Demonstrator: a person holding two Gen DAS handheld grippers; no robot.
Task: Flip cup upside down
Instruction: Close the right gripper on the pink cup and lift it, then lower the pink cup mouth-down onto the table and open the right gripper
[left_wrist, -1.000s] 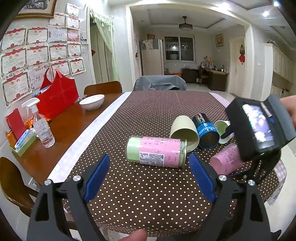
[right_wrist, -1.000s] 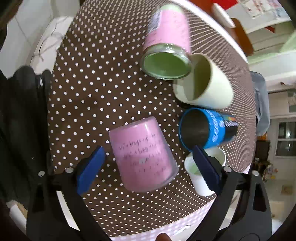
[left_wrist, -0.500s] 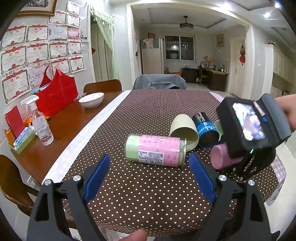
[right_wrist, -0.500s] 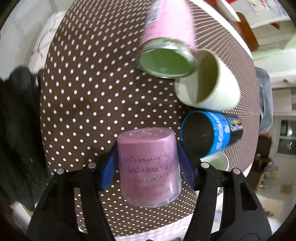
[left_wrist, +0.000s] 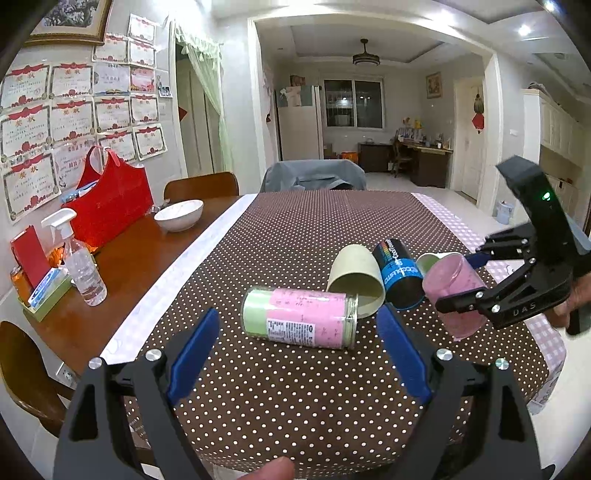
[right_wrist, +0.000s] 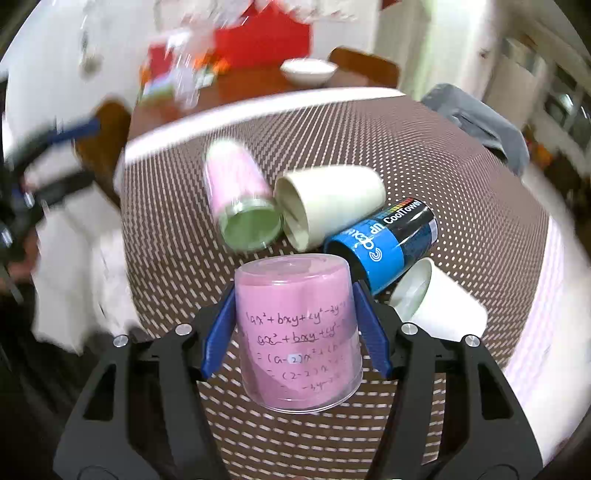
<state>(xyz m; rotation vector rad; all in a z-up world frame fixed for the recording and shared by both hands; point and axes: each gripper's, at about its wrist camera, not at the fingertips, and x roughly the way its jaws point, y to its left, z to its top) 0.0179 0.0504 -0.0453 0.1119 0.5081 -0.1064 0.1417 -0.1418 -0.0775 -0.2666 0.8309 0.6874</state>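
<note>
Left wrist view: left tool (left_wrist: 295, 350) spread wide, holding nothing, hovering just in front of lying jar (left_wrist: 299, 317). Right tool (left_wrist: 465, 284) pinching pink cup (left_wrist: 452, 295), right of jar, beside blue can (left_wrist: 399, 277); looks lifted off polka-dot tabletop (left_wrist: 295, 398), hard to tell.

Right wrist view: pink cup (right_wrist: 299, 336) clamped between blue pads (right_wrist: 218, 332), closed end pointing away, rim near tool. Background blurred.

Advice: keep squeeze steady, finish wrist roll until rim faces down, lower flat onto bare cloth clear of blue can (right_wrist: 384, 240) and white cup (right_wrist: 436, 302), then release.
</note>
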